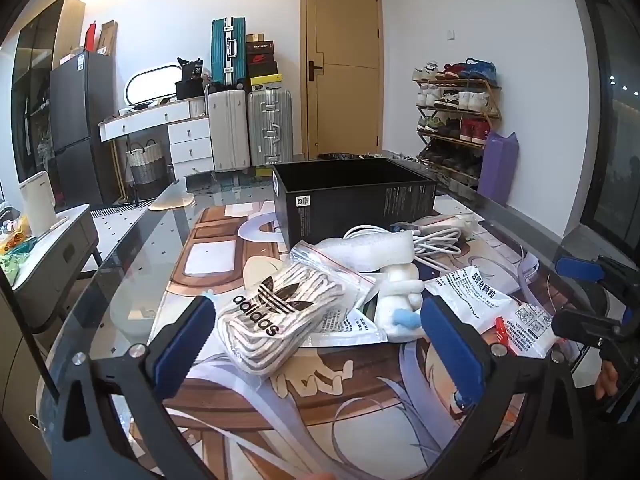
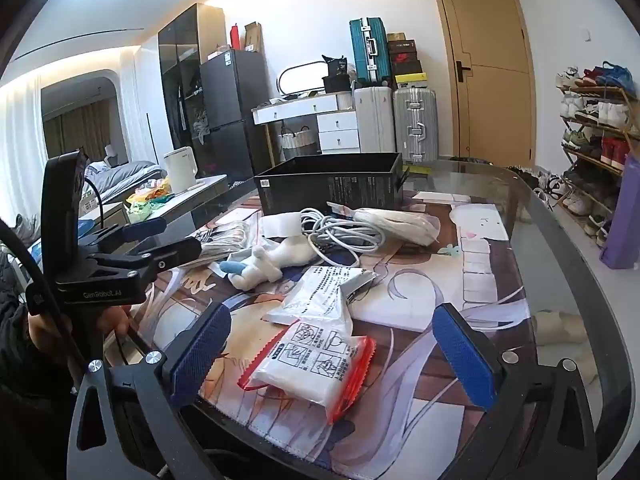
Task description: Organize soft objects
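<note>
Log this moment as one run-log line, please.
left gripper: open, over socks bag | right gripper: open, over white packet | black box: nothing visible inside

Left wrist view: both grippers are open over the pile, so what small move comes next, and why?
Probably ease the left gripper forward and down around the adidas sock bag. Its jaws stand wide open and empty, the bag lies nearest between them on top of the pile, and the open black box waits behind. The right gripper is likewise open, over the red-edged white packet.
</note>
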Demonstrator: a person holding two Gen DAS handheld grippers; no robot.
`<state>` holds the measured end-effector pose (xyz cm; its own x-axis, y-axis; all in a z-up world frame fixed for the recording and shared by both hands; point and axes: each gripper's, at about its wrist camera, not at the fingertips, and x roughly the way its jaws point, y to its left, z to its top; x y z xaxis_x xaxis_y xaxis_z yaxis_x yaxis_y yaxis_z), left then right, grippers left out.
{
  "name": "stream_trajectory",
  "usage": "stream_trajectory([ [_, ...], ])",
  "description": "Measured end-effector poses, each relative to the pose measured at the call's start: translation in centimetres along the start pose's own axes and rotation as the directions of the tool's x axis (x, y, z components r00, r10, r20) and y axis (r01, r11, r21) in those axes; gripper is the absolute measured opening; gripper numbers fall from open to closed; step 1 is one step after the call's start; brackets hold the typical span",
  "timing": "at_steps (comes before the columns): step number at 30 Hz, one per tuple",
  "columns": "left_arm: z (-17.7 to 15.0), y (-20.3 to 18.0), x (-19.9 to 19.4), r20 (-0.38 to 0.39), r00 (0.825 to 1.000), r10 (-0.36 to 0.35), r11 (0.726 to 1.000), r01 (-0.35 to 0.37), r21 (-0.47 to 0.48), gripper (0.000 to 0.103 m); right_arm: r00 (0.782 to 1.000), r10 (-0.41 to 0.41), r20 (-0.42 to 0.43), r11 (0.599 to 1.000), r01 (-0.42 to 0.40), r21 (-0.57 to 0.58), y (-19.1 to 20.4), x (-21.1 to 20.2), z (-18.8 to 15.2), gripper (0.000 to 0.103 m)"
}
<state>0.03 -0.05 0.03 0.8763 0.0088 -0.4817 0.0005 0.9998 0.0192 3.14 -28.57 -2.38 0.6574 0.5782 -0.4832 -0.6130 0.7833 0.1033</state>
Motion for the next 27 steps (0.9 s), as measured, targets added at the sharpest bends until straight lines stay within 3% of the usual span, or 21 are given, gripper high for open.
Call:
stream_trajectory([
  [13,0.2,-0.9,1.4,-0.009,1.0,-0.014,0.999,0.014,-0.04,0.103,1.0,-0.003,0.0,0.999,0.003,-0.039,0.7,0.2,0.0,0.102],
  [27,0.2,0.5,0.1,0.008,1.0,-0.023,0.998,0.023,-0.05,0.103,1.0,-0.007,-0.001,0.999,0.007,-0.036,0.8,0.2,0.0,0.102],
])
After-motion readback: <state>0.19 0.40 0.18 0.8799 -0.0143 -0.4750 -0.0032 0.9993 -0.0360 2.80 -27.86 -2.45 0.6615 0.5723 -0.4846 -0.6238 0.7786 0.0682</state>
